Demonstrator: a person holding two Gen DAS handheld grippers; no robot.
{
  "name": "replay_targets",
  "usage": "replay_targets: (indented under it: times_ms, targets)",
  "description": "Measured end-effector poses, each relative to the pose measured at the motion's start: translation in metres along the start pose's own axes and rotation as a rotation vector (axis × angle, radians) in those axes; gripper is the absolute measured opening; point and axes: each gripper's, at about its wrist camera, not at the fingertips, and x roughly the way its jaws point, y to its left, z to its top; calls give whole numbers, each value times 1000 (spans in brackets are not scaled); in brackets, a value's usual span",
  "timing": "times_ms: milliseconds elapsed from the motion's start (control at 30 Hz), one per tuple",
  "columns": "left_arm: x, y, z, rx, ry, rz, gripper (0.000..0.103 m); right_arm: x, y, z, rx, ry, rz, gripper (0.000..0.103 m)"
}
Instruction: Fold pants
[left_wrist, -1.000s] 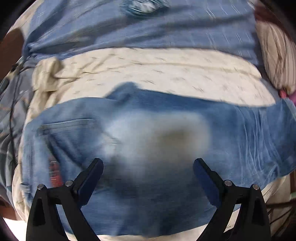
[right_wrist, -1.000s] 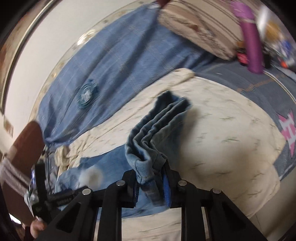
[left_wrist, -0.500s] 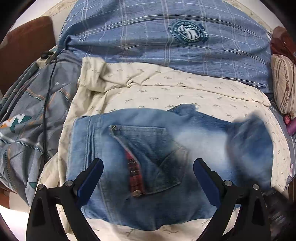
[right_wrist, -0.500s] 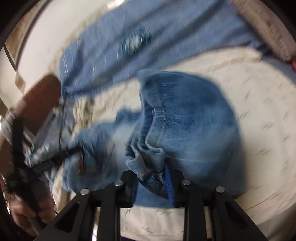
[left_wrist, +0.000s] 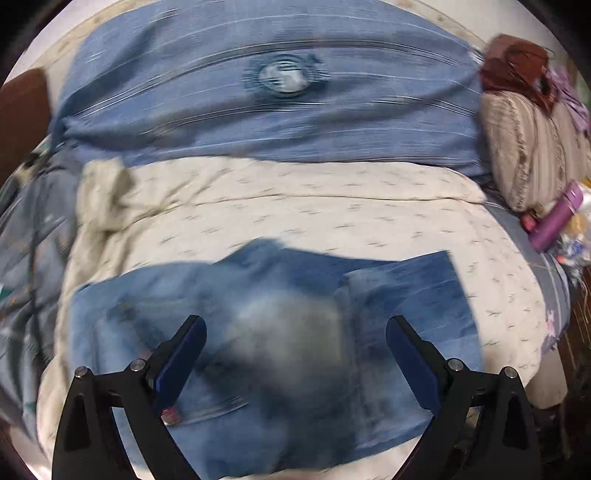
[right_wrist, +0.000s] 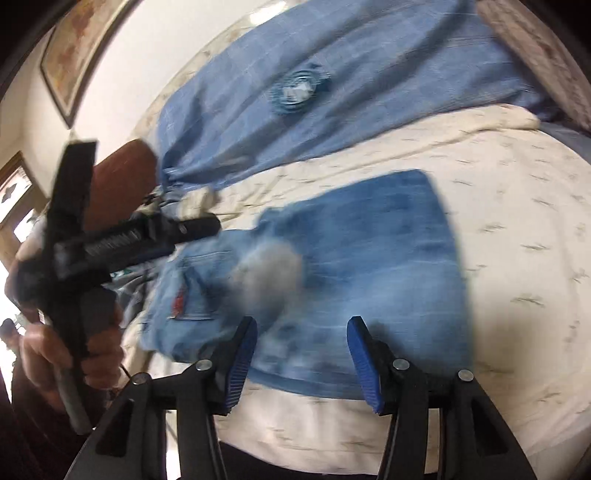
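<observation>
The pants (right_wrist: 332, 273) are lying folded on the cream sheet (right_wrist: 517, 229) of the bed. The right gripper (right_wrist: 301, 354) is opening above them — nothing between its 2 jaws — while the left gripper (left_wrist: 295, 354) is hanging spread wide, empty.

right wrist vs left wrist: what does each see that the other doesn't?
Right wrist only: the hand holding the left gripper's handle, and a framed picture on the wall. Left wrist only: a purple bottle beside a striped pillow. Both: the jeans folded on the cream sheet, the blue blanket, and each view's own gripper with nothing between its fingers; the right gripper is opening.
</observation>
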Motion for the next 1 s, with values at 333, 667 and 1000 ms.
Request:
replay_targets:
  times_ms: [333,667,1000]
  targets:
    - [94,-43,15,65,134,67,98,8,-28,-13,-9,-29,-51,54]
    - [125,-42,10,74,181,96,103,24,-41,-12,6,2,-67,55]
    - [86,-29,0,33,134,57,103,28,-51,-9,-1,25,-29,55]
